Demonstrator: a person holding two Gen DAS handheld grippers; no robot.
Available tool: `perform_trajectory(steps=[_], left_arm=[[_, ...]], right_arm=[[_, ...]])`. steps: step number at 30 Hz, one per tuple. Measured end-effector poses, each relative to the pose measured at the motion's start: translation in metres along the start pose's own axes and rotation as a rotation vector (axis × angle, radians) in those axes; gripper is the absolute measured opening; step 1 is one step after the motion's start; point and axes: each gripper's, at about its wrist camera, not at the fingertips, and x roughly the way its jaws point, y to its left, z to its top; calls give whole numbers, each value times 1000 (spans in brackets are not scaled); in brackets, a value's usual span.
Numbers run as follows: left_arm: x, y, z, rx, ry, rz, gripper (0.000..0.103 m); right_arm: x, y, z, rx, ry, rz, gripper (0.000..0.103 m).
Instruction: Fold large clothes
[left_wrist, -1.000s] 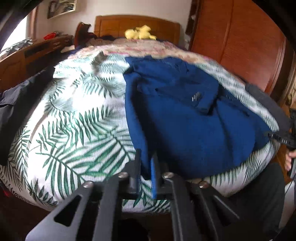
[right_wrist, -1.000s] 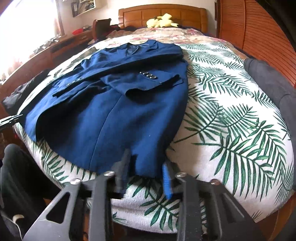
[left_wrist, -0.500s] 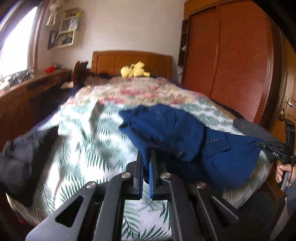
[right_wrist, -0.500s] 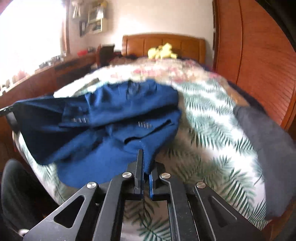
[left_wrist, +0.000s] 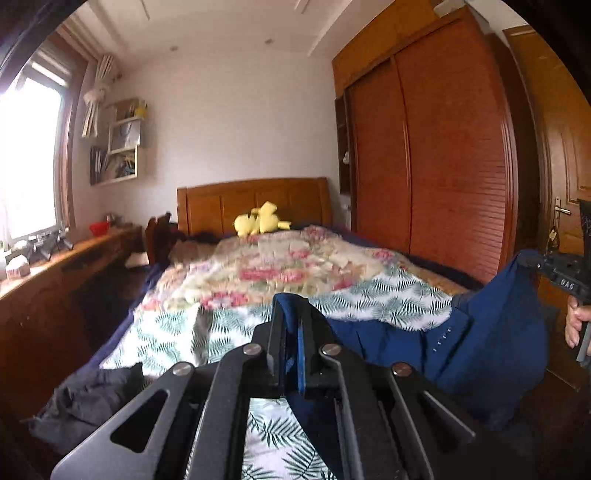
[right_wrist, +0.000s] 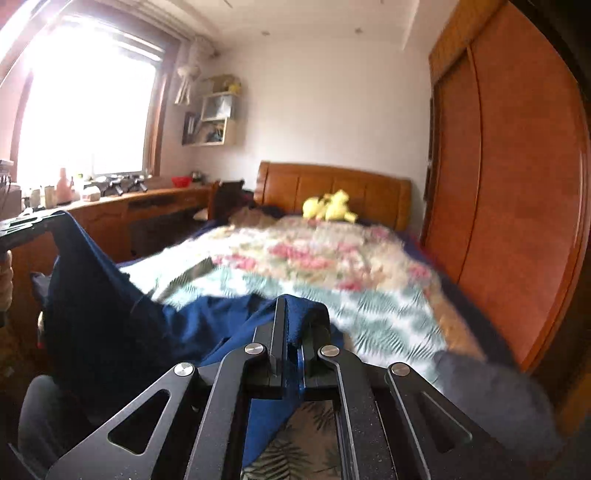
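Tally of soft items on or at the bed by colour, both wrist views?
Blue: 1, the blue jacket, held by the left gripper and right gripper
Black: 1, the black garment
Grey: 1, the grey garment
Yellow: 1, the yellow plush toy
Total: 4

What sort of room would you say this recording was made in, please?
A home bedroom, most likely: a bed with a wooden headboard, a yellow soft toy by the pillows, and a tall wooden wardrobe along the wall.
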Motion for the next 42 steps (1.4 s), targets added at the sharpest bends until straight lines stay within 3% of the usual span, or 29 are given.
perform_trajectory(steps=[6, 10, 17, 22, 30, 42], left_arm=[[-34, 5, 37, 5, -74, -20, 0], [-59, 7, 54, 24, -131, 5, 0], [-50, 10, 48, 24, -108, 10, 1], [4, 6, 26, 34, -13, 15, 1], [118, 15, -19, 44, 147, 69, 1], [190, 16, -60, 35, 243, 72, 2]], right_arm=[[-39, -3, 37, -3, -82, 2, 0], [-71, -11, 52, 11, -150, -8, 0], [-98, -24, 59, 39, -191, -48, 0], [-66, -26, 41, 20, -96, -62, 0], [39, -34, -3, -38, 93, -112, 1], [154, -54, -59, -35, 236, -190, 1]])
